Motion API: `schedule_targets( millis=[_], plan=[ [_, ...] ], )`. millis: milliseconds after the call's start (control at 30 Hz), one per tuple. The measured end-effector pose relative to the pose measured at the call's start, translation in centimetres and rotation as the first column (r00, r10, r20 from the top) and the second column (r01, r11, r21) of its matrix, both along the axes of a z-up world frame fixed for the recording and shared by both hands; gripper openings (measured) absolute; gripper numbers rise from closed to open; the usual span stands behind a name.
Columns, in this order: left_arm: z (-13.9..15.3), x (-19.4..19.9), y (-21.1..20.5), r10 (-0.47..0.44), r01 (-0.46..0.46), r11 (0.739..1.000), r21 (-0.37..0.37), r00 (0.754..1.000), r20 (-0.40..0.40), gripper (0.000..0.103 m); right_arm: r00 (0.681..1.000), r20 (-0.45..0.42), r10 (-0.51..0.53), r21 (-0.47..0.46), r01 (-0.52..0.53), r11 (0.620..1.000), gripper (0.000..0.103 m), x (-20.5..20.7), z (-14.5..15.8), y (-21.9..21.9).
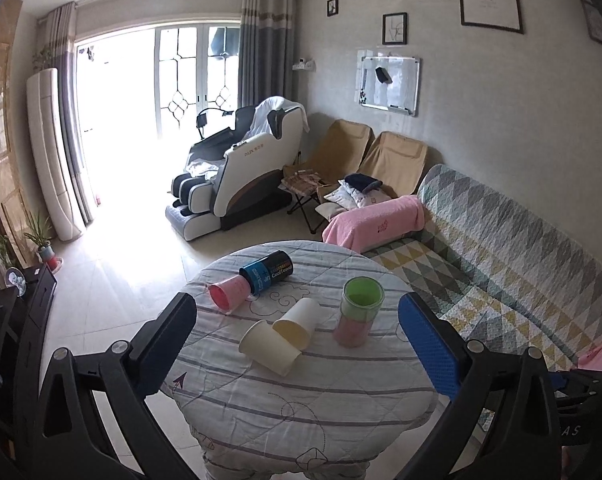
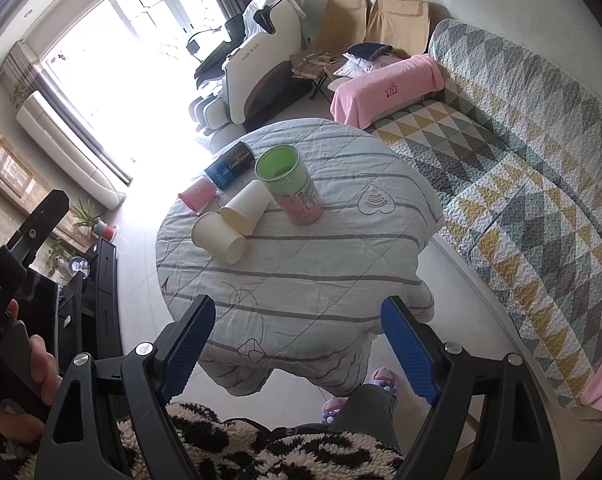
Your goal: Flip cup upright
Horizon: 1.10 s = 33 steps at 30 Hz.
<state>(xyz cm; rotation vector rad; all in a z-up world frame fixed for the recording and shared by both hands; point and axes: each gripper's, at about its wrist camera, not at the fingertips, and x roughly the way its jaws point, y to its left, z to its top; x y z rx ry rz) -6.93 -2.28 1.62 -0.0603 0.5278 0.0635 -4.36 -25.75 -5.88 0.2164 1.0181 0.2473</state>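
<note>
**Both grippers wide open, cups lying on the round desk**

Left wrist view: the left gripper hangs above the near part of the round desk, jaws spread wide and holding nothing. The landmark here is the upright green-and-pink tumbler. Just to its left lie two paper cups on their sides, touching each other: the cream-lined cup nearer the tumbler, the white cup beyond it and closer to the camera. Farther left of the tumbler, toward the desk's far edge, a pink cup lies tipped over, its base against a dark canister that also lies on its side. Right of the tumbler, off the desk, runs a quilted sofa.

Right wrist view: the right gripper is held back from the desk, above its near edge, jaws likewise wide apart and empty. The tumbler stands upright; the cream-lined cup lies against its left side, the white cup touching that one. The pink cup and canister lie left of the tumbler, farther back.
</note>
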Motion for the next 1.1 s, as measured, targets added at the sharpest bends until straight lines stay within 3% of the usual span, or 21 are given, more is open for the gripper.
schedule_targets(
  millis=[1100],
  plan=[
    [0.8, -0.2, 0.3, 0.019, -0.02, 0.999, 0.03, 0.999, 0.047, 0.102, 0.993, 0.12, 0.023, -0.04, -0.018, 0.999, 0.087, 0.1, 2.2, 1.1]
  ],
)
